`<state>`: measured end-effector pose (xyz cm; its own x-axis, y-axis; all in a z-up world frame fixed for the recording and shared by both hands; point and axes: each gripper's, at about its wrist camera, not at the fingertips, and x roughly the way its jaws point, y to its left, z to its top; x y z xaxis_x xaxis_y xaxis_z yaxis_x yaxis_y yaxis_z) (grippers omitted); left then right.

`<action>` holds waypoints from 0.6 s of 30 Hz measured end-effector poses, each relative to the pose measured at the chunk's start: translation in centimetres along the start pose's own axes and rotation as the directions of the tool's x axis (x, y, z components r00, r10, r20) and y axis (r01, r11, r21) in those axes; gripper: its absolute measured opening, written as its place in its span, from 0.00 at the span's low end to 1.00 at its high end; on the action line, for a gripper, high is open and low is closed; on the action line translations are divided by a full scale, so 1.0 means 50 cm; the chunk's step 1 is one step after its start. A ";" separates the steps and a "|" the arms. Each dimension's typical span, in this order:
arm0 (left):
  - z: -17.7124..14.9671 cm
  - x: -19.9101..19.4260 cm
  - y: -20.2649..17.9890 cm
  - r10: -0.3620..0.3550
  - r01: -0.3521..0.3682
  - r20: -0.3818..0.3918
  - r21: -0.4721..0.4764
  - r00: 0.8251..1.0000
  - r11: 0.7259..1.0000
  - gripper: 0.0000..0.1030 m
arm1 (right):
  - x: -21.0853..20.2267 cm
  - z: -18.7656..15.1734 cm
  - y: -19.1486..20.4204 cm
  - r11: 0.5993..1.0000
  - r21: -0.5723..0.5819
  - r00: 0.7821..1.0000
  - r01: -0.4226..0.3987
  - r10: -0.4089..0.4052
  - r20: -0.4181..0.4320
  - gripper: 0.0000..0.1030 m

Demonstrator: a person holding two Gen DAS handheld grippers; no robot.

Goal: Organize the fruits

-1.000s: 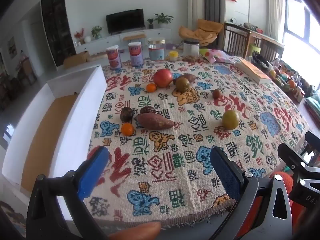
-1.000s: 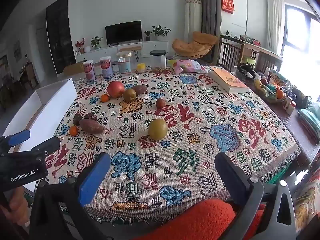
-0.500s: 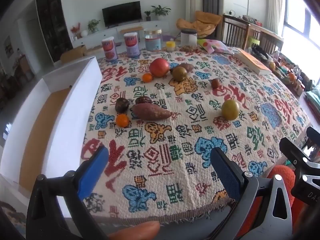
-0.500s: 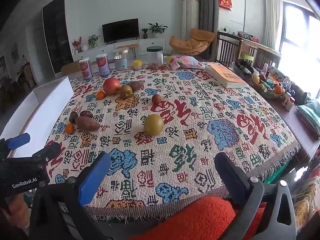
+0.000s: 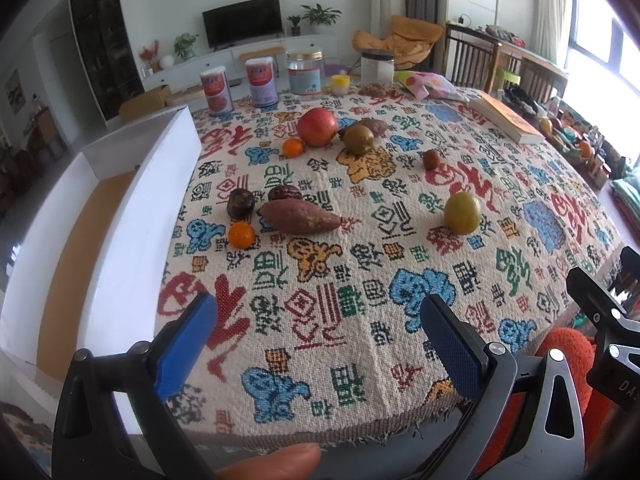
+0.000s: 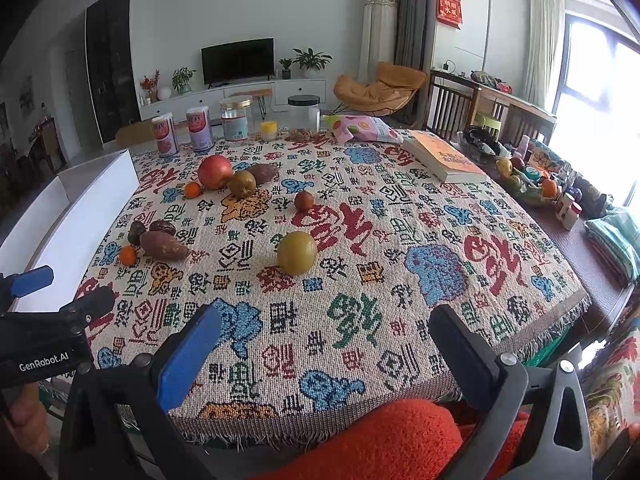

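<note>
Fruits lie on a patterned tablecloth (image 5: 360,280). A sweet potato (image 5: 300,218) lies at mid-left with a small orange (image 5: 241,235) and two dark fruits (image 5: 240,203) beside it. A red apple (image 5: 317,127), another small orange (image 5: 293,147) and a brown-green fruit (image 5: 359,140) sit farther back. A yellow-green fruit (image 6: 297,252) sits alone in the middle, a small brown fruit (image 6: 304,201) behind it. My left gripper (image 5: 316,340) is open and empty above the near edge. My right gripper (image 6: 324,344) is open and empty, also at the near edge.
A white box (image 5: 120,208) with a brown floor stands along the table's left side. Cans and jars (image 6: 236,120) line the far edge, with a snack bag (image 6: 360,128) and an orange book (image 6: 448,156) at the back right. A cluttered side table (image 6: 540,188) stands right.
Both grippers have moved slightly forward over the table's near edge; the fruits look closer. Nothing on the table has moved. Both grippers stay open.
</note>
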<state>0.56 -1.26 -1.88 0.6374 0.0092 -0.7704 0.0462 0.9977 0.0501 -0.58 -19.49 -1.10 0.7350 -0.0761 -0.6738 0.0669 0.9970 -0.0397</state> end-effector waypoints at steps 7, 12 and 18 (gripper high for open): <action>-0.002 0.005 -0.012 -0.002 0.002 -0.010 0.017 1.000 1.000 0.99 | 0.002 0.000 -0.006 1.000 0.003 1.000 0.009 -0.009 0.000 1.00; -0.004 0.008 -0.015 -0.001 0.002 -0.015 0.021 1.000 1.000 0.99 | 0.005 -0.001 -0.010 1.000 0.007 1.000 0.017 -0.017 -0.003 1.00; -0.007 0.010 -0.015 0.000 0.000 -0.018 0.022 1.000 1.000 0.99 | 0.009 -0.003 -0.013 1.000 0.010 1.000 0.021 -0.021 -0.007 1.00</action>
<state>0.58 -1.95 -2.52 0.6234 0.0108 -0.7818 0.0635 0.9959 0.0644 -0.40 -20.15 -1.47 0.7289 -0.0970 -0.6777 0.0889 0.9949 -0.0468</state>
